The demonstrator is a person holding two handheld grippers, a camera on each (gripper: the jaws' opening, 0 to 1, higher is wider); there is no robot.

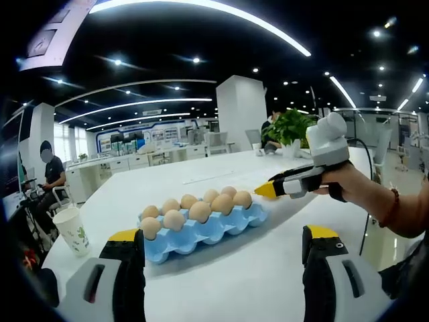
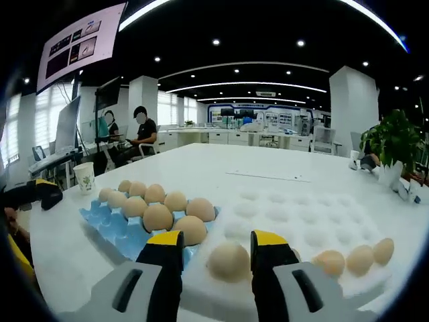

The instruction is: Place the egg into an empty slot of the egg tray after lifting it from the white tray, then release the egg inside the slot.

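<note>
On a white worktop (image 2: 281, 164), the right gripper (image 2: 216, 249) spreads its fingers either side of an egg (image 2: 228, 261) resting in the white tray (image 2: 295, 215), poised to lift it toward the blue egg tray (image 2: 110, 225), while the left gripper (image 1: 224, 243) hovers open-fingered near that tray.

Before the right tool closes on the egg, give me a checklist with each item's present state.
1. Right tool open, jaws either side of the egg: ok.
2. Egg sits in the white tray: ok.
3. Pads touching the shell: cannot tell.
4. Blue tray has empty slots at its near end: ok.
5. Left tool open, holding nothing, apart from the blue tray: ok.
6. Neighbouring eggs in the white tray stand off to one side of the tool: ok.
</note>
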